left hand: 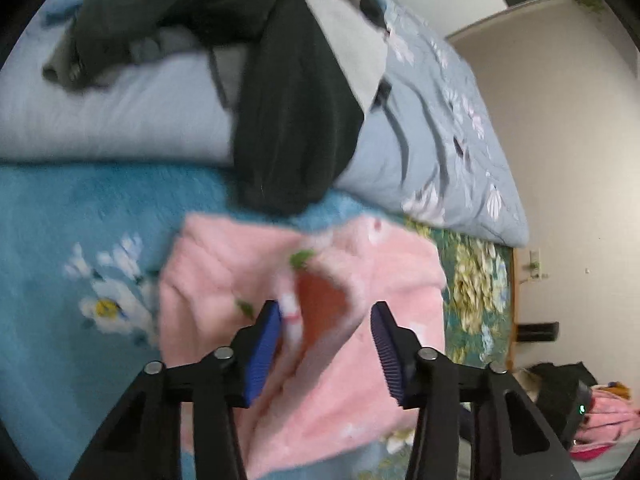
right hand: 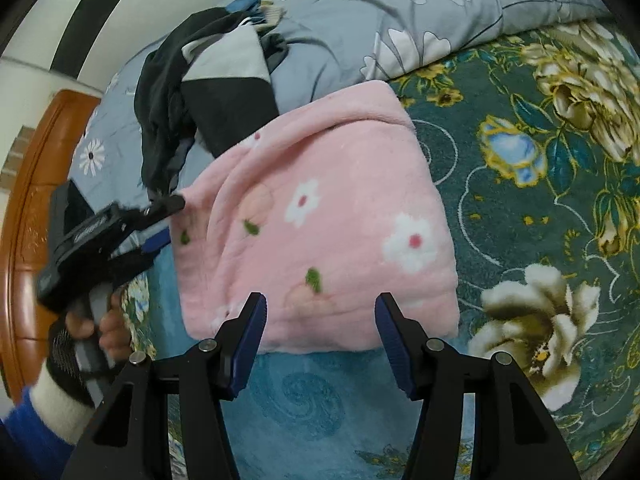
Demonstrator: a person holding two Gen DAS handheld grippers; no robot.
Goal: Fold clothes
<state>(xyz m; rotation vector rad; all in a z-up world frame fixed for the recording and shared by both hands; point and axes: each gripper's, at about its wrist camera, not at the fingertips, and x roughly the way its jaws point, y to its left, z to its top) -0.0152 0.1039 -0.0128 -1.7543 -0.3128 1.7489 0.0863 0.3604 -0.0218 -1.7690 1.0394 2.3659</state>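
Note:
A pink fleece garment (right hand: 320, 220) with white flowers lies folded on the bed, and its near edge rests on a blue blanket (right hand: 304, 400). My right gripper (right hand: 322, 344) hovers open just above that near edge, with nothing between its blue pads. My left gripper (right hand: 170, 222), held by a hand (right hand: 108, 328), sits at the garment's left edge. In the left wrist view the left gripper (left hand: 325, 344) is open over the pink garment (left hand: 360, 280), with a raised fold showing an orange patch (left hand: 320, 296) between the fingers.
A pile of dark and grey clothes (left hand: 288, 112) (right hand: 208, 92) lies on a grey flowered duvet (right hand: 360, 20) behind the garment. A green flowered blanket (right hand: 540, 200) covers the bed to the right. A wooden headboard (right hand: 32, 200) stands at the left. More clothes (left hand: 600, 412) lie off the bed.

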